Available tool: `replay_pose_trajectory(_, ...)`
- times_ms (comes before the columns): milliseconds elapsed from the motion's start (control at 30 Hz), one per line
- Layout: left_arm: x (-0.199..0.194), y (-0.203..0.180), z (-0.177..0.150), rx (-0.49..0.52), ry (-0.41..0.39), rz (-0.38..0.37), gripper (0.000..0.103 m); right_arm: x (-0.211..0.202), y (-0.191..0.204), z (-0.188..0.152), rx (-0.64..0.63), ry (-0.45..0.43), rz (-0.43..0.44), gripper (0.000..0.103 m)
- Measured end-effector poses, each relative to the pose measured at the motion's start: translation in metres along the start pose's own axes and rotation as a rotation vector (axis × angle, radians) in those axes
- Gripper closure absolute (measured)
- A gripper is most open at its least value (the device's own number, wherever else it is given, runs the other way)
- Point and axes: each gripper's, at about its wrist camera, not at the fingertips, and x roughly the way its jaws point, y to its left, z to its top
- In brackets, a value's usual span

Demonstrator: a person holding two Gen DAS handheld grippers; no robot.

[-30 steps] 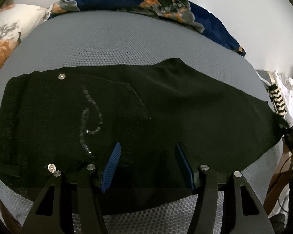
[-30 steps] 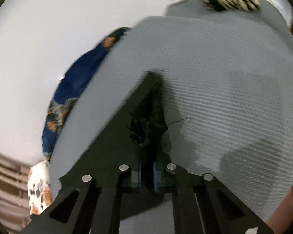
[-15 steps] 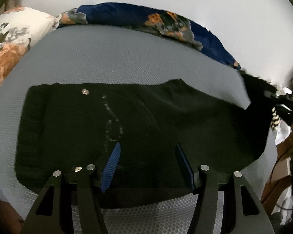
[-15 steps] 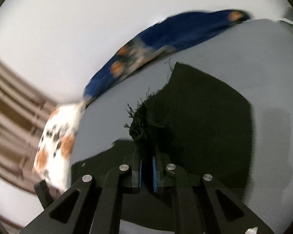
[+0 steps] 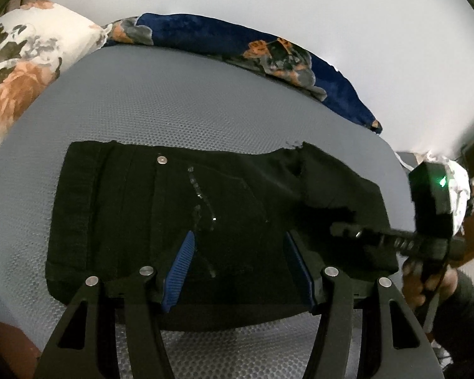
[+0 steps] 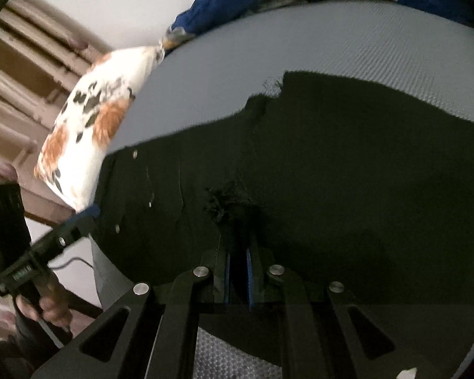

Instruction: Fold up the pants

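The black pants (image 5: 180,218) lay flat on a grey mesh mattress (image 5: 180,107), waistband to the left in the left wrist view, a metal button (image 5: 162,159) near its far edge and a line of glinting stones on the pocket area. At the far left a white floral pillow (image 5: 25,63) sat beside the mattress, and a blue floral cloth (image 5: 237,44) ran along its far edge against a pale wall. The left gripper (image 5: 241,260) hung over the near edge of the pants with its blue-padded fingers spread apart; dark cloth showed in the gap between them, but whether the pads touched it could not be told. To the right, the leg end was doubled over onto the upper part, its frayed hem (image 5: 295,145) lying near the far edge. The right gripper (image 5: 347,230) reached in from the right over that folded part, a hand (image 5: 423,284) on its handle and a green light glowing on its body. In the right wrist view the right gripper (image 6: 237,252) had its fingers pressed nearly together, pinching a frayed bit of the pants (image 6: 331,189) cloth just beyond the tips, with the rest of the garment spread beneath and ahead of it. The left gripper (image 6: 82,218) showed at the left edge, at the waistband side.
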Motion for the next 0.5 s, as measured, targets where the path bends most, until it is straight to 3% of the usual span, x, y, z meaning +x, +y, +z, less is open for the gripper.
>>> replay_pose_trajectory(400, 0.018, -0.022, 0.003, 0.029, 0.038, -0.068, 0.043, 0.02, 0.019, -0.023, -0.139, 0.081, -0.05, 0.093)
replay_pose_trajectory(500, 0.025, -0.024, 0.003, 0.026, 0.062, -0.086, 0.043, 0.02, 0.022, -0.024, -0.163, 0.075, -0.046, 0.081)
